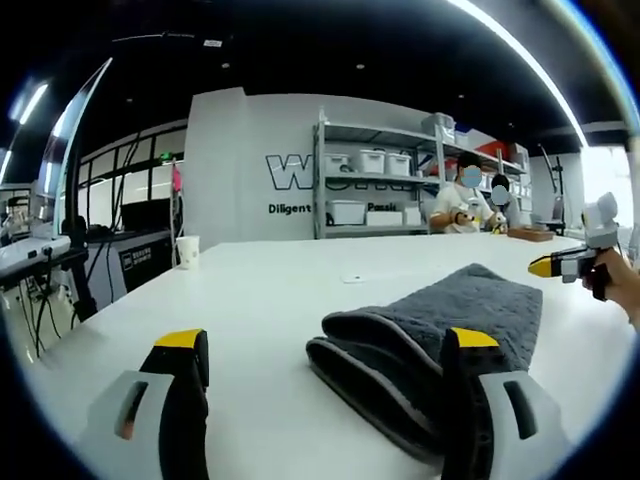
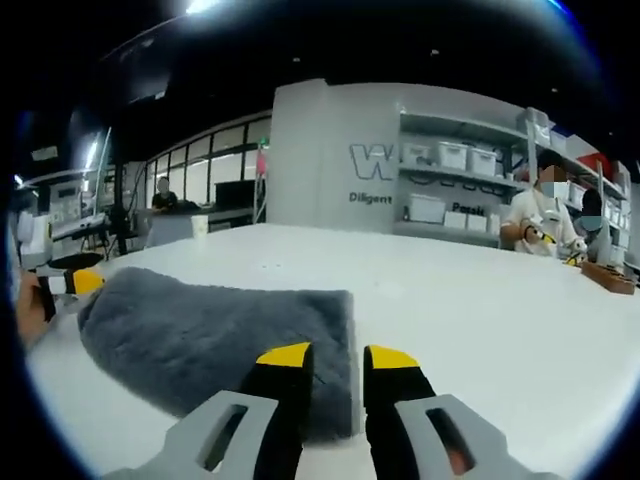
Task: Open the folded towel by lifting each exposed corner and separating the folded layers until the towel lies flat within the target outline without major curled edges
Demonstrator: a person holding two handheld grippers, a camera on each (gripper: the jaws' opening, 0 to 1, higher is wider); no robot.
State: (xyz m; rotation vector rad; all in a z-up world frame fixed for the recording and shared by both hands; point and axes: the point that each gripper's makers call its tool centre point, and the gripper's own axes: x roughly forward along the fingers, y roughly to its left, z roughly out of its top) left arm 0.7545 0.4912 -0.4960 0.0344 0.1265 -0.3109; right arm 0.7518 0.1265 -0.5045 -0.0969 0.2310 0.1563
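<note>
Folded towel [image 1: 440, 325] between both claws (white table [image 1: 270, 300]).

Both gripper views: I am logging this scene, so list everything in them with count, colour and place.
Towel: one, dark grey, folded, on the table near both grippers.
Table: one, white, wide.
Cup: one, white, far left table edge.
Shelf: one, grey metal, by the back wall, with white bins.
Wall: white, dark lettering.
People: two, seated at the far right of the table.
Left gripper: grey with yellow tips, jaws wide apart, one tip over the towel.
Right gripper: same colours, jaws narrowly parted at the towel's near edge.
Hand: one, holding the right gripper.
</note>
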